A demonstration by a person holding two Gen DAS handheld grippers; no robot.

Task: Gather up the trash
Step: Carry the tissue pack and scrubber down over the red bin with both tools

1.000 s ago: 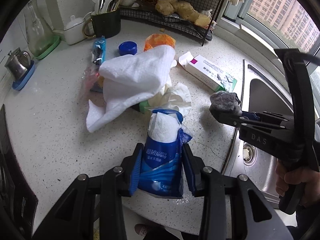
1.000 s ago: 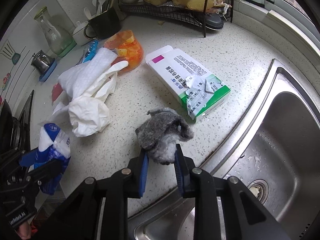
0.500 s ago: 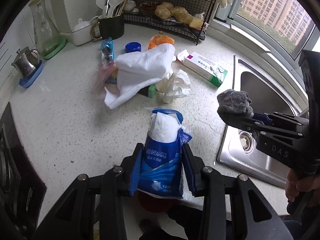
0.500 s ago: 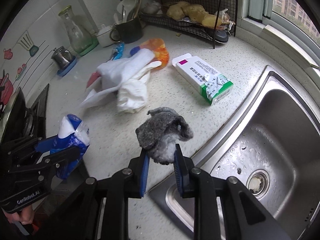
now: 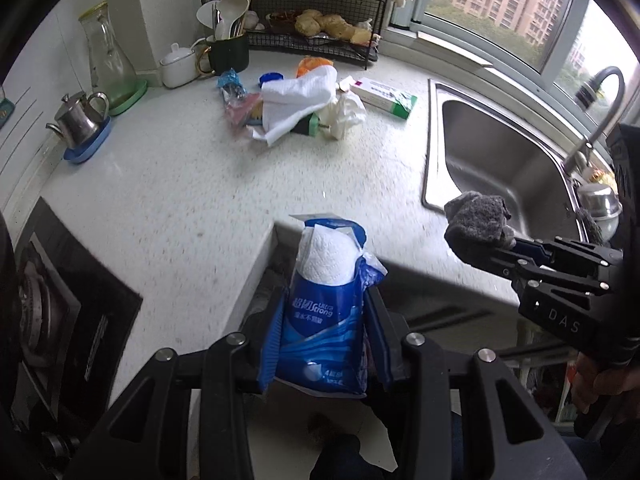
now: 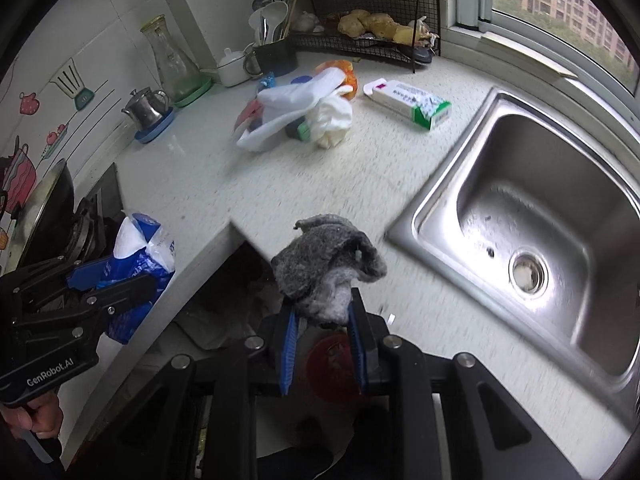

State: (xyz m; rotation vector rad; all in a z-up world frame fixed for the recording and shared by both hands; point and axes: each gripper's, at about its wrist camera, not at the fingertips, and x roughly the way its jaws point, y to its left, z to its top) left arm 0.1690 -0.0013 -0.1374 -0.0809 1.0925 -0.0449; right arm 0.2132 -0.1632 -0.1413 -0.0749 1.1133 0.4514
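Blue plastic wrap around a white tissue roll marks the tissue pack (image 5: 328, 308), which is clamped upright between the jaws of the left gripper (image 5: 326, 344), its long axis running along the fingers. A grey rag (image 6: 326, 268), wadded and limp, is pinched in the right gripper (image 6: 322, 344). Both loads are held out past the near edge of the countertop (image 5: 200, 184), above the dark recess where the counter corner is notched. Something red and round (image 6: 332, 364) is glimpsed directly beneath the right gripper; it is judged to be a bin, though too little is shown to be sure. If so, the rag lies almost straight over it and the right hand is the nearer, while the pack sits a little to the left.

Far across the counter the remaining litter is seen: a white cloth heap (image 5: 300, 100), a crumpled tissue (image 5: 346, 114) and a green-ended carton (image 5: 386, 96). The sink (image 6: 532, 216) lies to the right. The counter edge is the one obstacle beside the drop.
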